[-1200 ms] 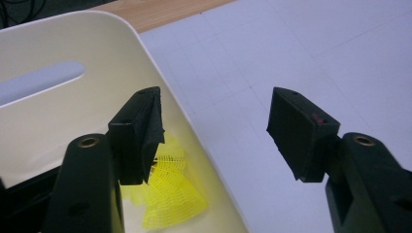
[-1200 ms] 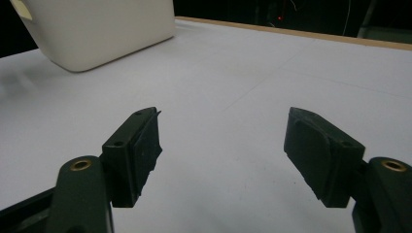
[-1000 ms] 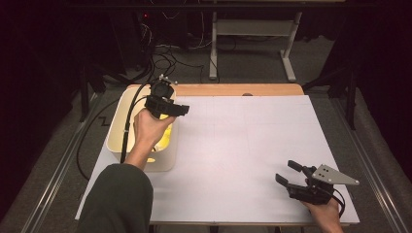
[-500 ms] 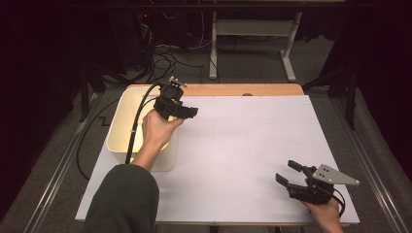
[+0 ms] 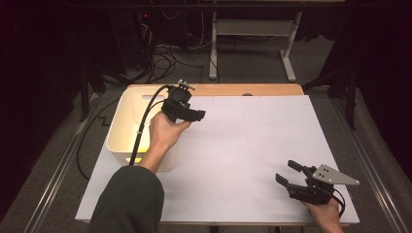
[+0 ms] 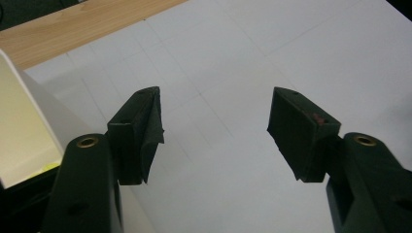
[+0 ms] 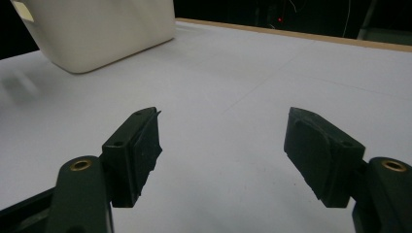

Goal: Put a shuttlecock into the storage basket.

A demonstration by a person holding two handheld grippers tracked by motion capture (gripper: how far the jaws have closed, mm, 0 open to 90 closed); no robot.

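Left tool [image 5: 198, 115] hangs spread and empty beside the white bin [image 5: 121, 121]; right tool [image 5: 287, 174], spread, rests on the tabletop [image 5: 252, 145].

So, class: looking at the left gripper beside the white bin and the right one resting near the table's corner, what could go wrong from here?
1. The left gripper hangs open, empty, right at the white bin wall; its trailing cable drapes over the bin and could snag or drag it.
2. A careless swing might knock the bin's rim.
3. The right gripper, also open, sits near the table corner and might slip off.
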